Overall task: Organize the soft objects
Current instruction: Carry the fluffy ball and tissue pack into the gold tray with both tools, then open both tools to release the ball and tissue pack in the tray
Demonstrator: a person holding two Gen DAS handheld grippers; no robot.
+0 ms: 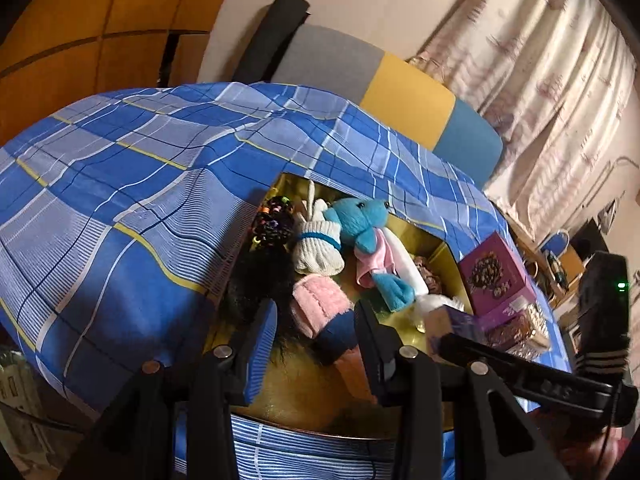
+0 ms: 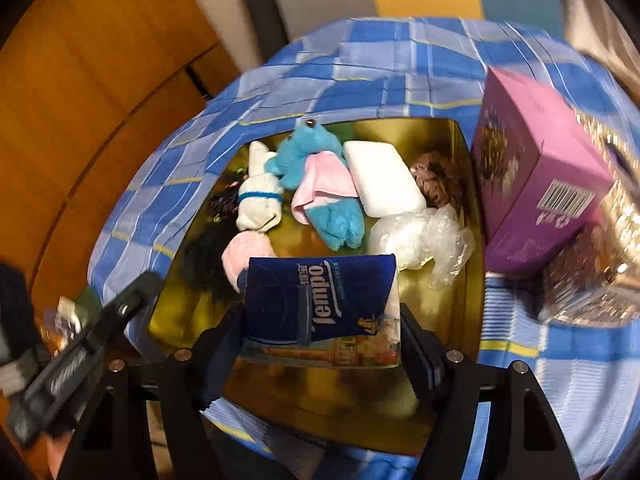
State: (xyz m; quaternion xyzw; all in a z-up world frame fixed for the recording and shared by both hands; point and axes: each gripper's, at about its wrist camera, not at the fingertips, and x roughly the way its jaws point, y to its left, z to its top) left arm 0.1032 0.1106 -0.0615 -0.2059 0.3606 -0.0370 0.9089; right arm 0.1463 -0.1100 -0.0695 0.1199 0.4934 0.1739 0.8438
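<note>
Right gripper [image 2: 320, 344] nearest: clamped on a blue tissue pack [image 2: 324, 304], pads on both its side edges, hanging over the near part of the gold tin [image 2: 470, 168]. Left gripper [image 1: 316, 340] is not gripping anything, jaws standing apart over the tin's near-left corner, with a pink-and-navy soft item [image 1: 320, 312] and a black wig [image 1: 256, 276] lying below the gap. Can't tell if the pads touch them.

Already in the tin: white sock bundle [image 2: 258, 200] far left, blue plush toy [image 2: 308, 168] centre, white pad [image 2: 382, 180] to its right, bubble wrap [image 2: 420, 240] near right, brown furry thing [image 2: 438, 186] far right. Tin sits on a blue plaid cloth [image 2: 360, 60]; purple box [image 2: 532, 176] just right of it.

Risks, my read:
- Free floor is mostly the near strip. Release further in and the pack lands on the pink item or bubble wrap and tips.
- Grip is only on the pack's edges; it's soft, so it could buckle or slip out early.
- Both grippers crowd the same near edge; collision likely if the left doesn't clear.
- Wig strands could snag a left finger.
</note>
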